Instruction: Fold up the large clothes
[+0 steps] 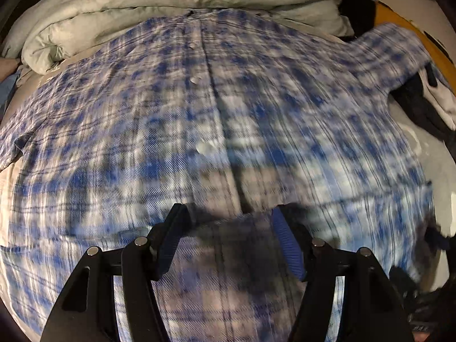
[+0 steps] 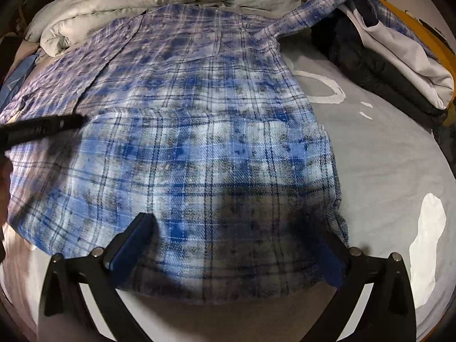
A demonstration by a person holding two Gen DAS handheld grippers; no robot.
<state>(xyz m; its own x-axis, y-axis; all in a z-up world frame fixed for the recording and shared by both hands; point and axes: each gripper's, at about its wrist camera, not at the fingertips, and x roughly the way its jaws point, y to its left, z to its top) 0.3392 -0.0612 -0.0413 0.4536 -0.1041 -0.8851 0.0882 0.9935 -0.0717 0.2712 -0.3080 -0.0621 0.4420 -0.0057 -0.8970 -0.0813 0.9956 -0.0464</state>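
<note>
Blue-and-white plaid flannel fills both views, a large shirt (image 1: 199,119) spread front-up across a bed, its button placket running away from the left gripper (image 1: 228,213). The left wrist view is smeared, so the weave and buttons are hard to make out there, and the hem is cut off behind the gripper's black frame. In the right wrist view one sleeve (image 2: 307,14) trails off toward the far right, draped over a pile of dark and white clothes (image 2: 399,65); its cuff is hidden.

The left gripper hangs over the lower middle of the shirt with its fingers spread; no cloth is visibly pinched between them. The right gripper (image 2: 230,222) stands over the shirt's lower right part, near the hem, jaws wide apart with cloth lying flat between them; whether the tips touch the cloth I cannot tell. A dark bar (image 2: 42,126) enters that view from the left edge, above the shirt; what it belongs to is unclear.

The bed has a grey sheet (image 2: 384,171) with white markings. A rumpled pale duvet (image 1: 142,14) is bunched beyond the collar.
</note>
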